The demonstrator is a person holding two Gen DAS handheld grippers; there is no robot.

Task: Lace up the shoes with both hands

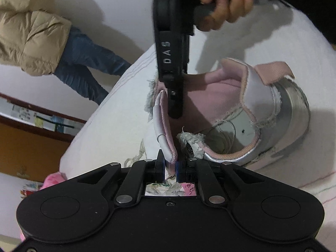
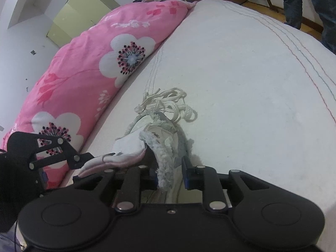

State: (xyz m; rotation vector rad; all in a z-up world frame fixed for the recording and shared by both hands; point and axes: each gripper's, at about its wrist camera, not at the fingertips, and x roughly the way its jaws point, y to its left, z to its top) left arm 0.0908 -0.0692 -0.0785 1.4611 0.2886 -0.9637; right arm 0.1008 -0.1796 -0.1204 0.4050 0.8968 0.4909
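Two claws work the shoe (image 1: 241, 113) on the bed (image 2: 241, 73): the left claw (image 1: 170, 168) clenched on the tongue (image 1: 161, 130), the right claw (image 2: 170, 176) loose around the frayed collar (image 2: 163, 157), which may slip free.

**Two wrist cameras, close over one shoe**

Each fisheye looks forward and down along its own fingers, very near the shoe (image 1: 241, 113) on the bed (image 2: 241, 73). Both views share the shoe's tongue (image 2: 113, 159) and each shows the other gripper.
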